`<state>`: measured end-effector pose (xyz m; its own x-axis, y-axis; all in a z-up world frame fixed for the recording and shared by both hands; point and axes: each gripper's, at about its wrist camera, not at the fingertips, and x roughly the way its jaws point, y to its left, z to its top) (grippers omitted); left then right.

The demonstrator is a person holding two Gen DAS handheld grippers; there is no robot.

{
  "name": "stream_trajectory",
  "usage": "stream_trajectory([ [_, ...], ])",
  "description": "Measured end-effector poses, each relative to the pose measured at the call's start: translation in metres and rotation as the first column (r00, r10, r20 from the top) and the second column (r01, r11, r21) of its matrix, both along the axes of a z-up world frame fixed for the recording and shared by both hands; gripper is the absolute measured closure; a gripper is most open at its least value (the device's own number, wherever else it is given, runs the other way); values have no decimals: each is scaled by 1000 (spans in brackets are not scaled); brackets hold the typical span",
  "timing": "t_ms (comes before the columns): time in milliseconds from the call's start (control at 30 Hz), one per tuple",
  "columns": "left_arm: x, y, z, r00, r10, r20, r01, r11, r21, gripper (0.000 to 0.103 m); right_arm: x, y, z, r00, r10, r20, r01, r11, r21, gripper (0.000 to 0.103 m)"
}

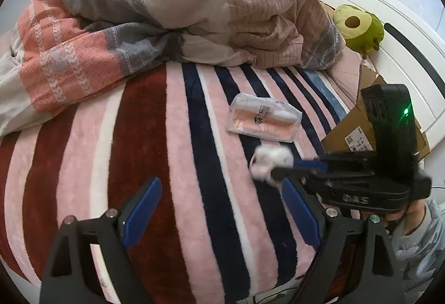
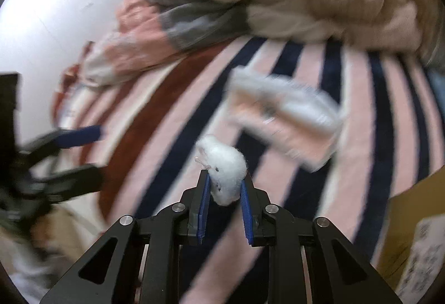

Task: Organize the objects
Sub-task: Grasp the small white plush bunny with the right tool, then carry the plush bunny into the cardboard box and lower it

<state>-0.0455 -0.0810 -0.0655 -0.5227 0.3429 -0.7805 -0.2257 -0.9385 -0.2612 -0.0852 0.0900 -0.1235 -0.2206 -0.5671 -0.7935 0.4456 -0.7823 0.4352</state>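
Bed scene, 2 wrist views; places given rel. to the clear packet. The striped blanket (image 1: pixel 155 165) (red, pink, white, navy bands) covers the mattress. The clear packet (image 1: pixel 264 120), w/ pale pink contents and a small dark print, lies flat on the blanket, approx. mid-bed.

Right gripper (image 2: pixel 224 179): jaws narrow, blue pads pressed on both sides of a small white fluffy toy (image 2: pixel 225 167); toy sits just on the near side of the packet, close to it but apart, over a navy stripe. Whether the toy rests on the blanket or hangs just above it cannot be told. In the left wrist view the same toy (image 1: pixel 271 161) shows blurred at the tips of the right gripper (image 1: pixel 281 169), which reaches in from the right; a hand in a grey sleeve (image 1: pixel 417 237) is at that tool's handle.

Left gripper (image 1: pixel 219 209): jaws wide, nothing between the pads; hangs over the red and pink stripes, on the near-left side of the packet, well apart from it.

Beyond the packet: a rumpled quilt (image 1: pixel 155 12) in grey, cream, salmon. Beyond-right: an avocado plush (image 1: pixel 358 26) against the white headboard (image 1: pixel 403 34). Right of the packet: a cardboard box (image 1: pixel 350 126) w/ a printed label, at the bed's edge.
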Motion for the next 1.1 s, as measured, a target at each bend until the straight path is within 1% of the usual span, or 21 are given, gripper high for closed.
stream_trajectory([
  [33,0,0,0,1000,-1,1,1,1000,2,16,1,0,-1,999,12,35,-11,1000,-26,86],
  [67,0,0,0,1000,0,3,0,1000,3,16,1,-1,-3,999,22,48,-20,999,-29,84],
  [100,0,0,0,1000,1,3,-1,1000,-1,16,1,-1,-5,999,26,42,-26,1000,-9,82],
  [167,1,0,-1,1000,5,8,-5,1000,-6,16,3,-5,-7,999,26,-35,-22,994,111,71],
  [200,1,-1,-2,1000,6,10,-6,1000,-6,16,5,-6,-8,996,27,-80,-13,986,166,60],
  [233,1,-1,-2,1000,10,13,-10,1000,-8,16,7,-7,-9,993,34,-117,-9,980,201,52],
  [267,1,-2,-3,1000,13,15,-13,1000,-10,16,9,-8,-10,987,47,-152,-11,973,229,51],
  [333,0,-4,-4,1000,20,20,-19,1000,-13,16,13,-11,-12,978,80,-195,-27,965,262,50],
  [400,0,-5,-5,999,25,26,-25,1000,-13,16,16,-11,-16,973,101,-209,-45,966,254,51],
  [467,-1,-5,-6,999,26,30,-26,1000,-13,16,15,-10,-19,968,97,-231,-35,965,259,51],
  [533,-1,-4,-5,999,25,32,-24,1000,-15,16,12,-10,-22,965,100,-242,-40,969,242,51],
  [567,-1,-4,-5,999,23,32,-22,1000,-16,16,10,-11,-24,965,100,-242,-42,971,235,54],
  [600,0,-3,-4,999,21,33,-21,1000,-17,16,10,-12,-25,964,103,-247,-45,972,233,66],
  [633,0,-3,-4,999,20,33,-19,1000,-17,16,11,-15,-26,960,114,-255,-52,970,237,71],
  [667,1,-3,-4,999,19,34,-19,1000,-16,16,12,-18,-27,956,124,-267,-57,967,247,71],
  [733,1,-2,-3,999,19,35,-18,1000,-18,16,18,-22,-23,944,144,-297,-66,964,258,76],
  [867,3,4,4,1000,0,23,1,1000,-18,16,31,-23,-3,927,176,-330,-113,973,201,76],
  [933,5,9,12,1000,-26,10,26,1000,8,16,38,-23,10,917,196,-348,-141,974,178,76],
  [1067,13,24,34,995,-96,-39,98,993,60,17,55,-24,41,892,229,-390,-187,972,143,76],
  [1100,15,28,40,992,-115,-56,118,991,67,20,59,-24,49,885,233,-404,-193,971,139,76],
])
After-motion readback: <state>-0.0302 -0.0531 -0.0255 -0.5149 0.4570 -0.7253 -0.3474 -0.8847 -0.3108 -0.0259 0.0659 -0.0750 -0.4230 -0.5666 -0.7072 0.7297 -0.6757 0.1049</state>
